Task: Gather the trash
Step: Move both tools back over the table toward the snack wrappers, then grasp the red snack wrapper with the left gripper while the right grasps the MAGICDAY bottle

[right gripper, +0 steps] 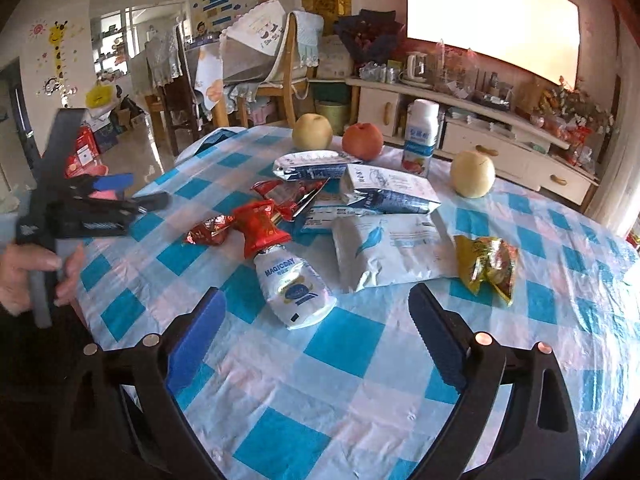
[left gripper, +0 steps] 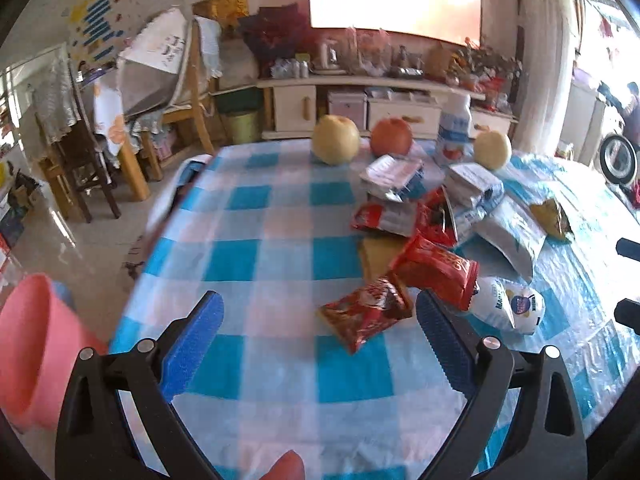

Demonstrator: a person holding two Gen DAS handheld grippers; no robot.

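Snack wrappers lie in a heap on the blue-checked tablecloth (right gripper: 344,344). My left gripper (left gripper: 320,300) is open over the cloth, and a crumpled red wrapper (left gripper: 364,316) lies just ahead of its right pad, untouched. A larger red packet (left gripper: 436,268) and a white MAGICDAY pouch (left gripper: 508,308) lie beyond it. My right gripper (right gripper: 316,294) is open, with that white pouch (right gripper: 296,284) on the cloth just ahead of its tips, not gripped. A big white bag (right gripper: 392,248) and a gold wrapper (right gripper: 486,264) lie further right. The left gripper (right gripper: 149,189) shows at the left, held by a hand (right gripper: 36,268).
A pink bucket (left gripper: 32,352) stands below the table's left edge. At the table's far side are two yellow pears (right gripper: 312,132) (right gripper: 472,174), a red apple (right gripper: 362,140) and a milk bottle (right gripper: 420,136). Wooden chairs (right gripper: 280,76) and a TV cabinet (right gripper: 480,136) stand behind.
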